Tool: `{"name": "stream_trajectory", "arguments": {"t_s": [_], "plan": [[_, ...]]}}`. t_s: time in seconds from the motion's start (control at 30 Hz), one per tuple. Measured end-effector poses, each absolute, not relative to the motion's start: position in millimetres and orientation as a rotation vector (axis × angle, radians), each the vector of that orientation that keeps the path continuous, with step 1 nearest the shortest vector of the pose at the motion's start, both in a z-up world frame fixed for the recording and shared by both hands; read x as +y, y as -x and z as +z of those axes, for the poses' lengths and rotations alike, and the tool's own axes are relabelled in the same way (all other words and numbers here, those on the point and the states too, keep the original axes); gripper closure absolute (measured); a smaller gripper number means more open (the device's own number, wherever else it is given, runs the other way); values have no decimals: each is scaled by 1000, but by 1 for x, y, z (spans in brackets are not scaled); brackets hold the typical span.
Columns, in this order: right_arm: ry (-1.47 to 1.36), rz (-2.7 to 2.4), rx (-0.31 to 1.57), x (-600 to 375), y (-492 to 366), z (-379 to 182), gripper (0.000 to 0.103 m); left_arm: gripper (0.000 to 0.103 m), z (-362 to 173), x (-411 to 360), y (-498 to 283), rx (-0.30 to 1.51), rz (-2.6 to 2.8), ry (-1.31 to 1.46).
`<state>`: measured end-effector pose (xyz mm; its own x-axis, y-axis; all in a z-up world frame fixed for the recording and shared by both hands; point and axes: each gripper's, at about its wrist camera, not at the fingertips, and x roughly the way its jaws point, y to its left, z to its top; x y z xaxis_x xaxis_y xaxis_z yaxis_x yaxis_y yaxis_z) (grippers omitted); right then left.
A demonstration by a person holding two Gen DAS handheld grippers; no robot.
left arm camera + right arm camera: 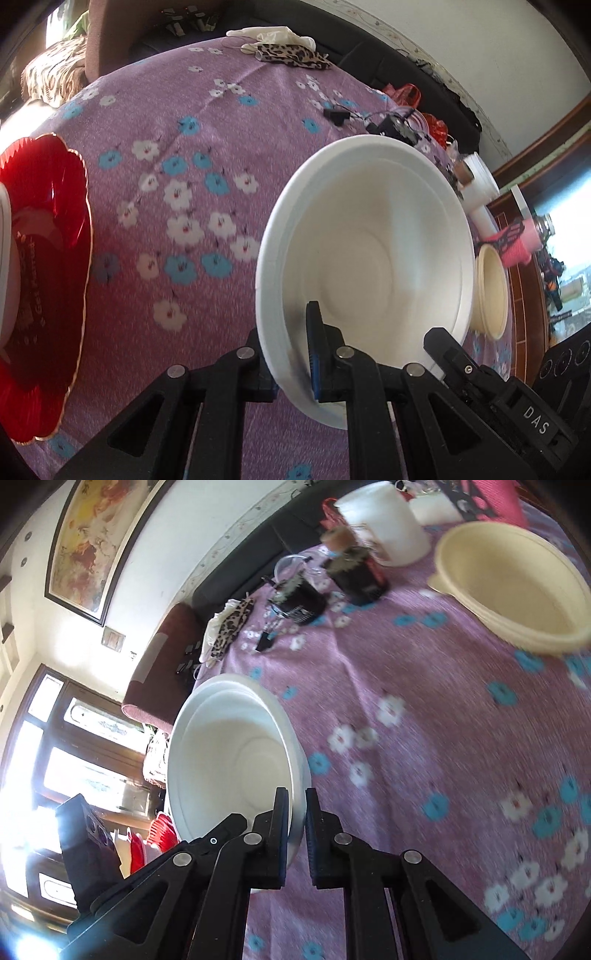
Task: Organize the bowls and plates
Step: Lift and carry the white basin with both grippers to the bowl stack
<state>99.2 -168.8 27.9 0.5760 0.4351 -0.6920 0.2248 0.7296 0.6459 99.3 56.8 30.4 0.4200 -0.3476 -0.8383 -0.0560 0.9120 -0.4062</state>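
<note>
White bowl between both fingers, seemingly.

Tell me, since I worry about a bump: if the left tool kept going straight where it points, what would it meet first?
Probably the purple flowered tablecloth. The left tool, gripping the white bowl by its rim, points down over open cloth; the red plate sits off to the side. Depth is unclear.

white bowl pinched by right hand-held gripper, cream bowl

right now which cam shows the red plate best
The left wrist view: the red plate fills its left edge, scalloped gold rim and printed lettering visible. The right wrist view shows only a small red sliver at its lower left, possibly the plate.
</note>
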Motion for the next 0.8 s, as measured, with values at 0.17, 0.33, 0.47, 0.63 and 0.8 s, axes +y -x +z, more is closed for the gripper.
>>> {"name": "stream_trajectory", "arguments": {"t_s": [0.17,0.33,0.47,0.63,0.8], "plan": [[-737,140,963,-166,-72,28,93,92,30,58,-74,1123,-223,374],[-732,162,960,-162,-45,29,93,92,34,66,-47,1108,-269,370],[-795,209,998,-164,-26,21,93,92,39,73,-29,1068,-289,342],[-860,224,1033,-170,-7,10,93,92,43,85,-14,1023,-297,335],[-872,228,1030,-167,5,10,93,92,50,90,2,984,-300,311]]}}
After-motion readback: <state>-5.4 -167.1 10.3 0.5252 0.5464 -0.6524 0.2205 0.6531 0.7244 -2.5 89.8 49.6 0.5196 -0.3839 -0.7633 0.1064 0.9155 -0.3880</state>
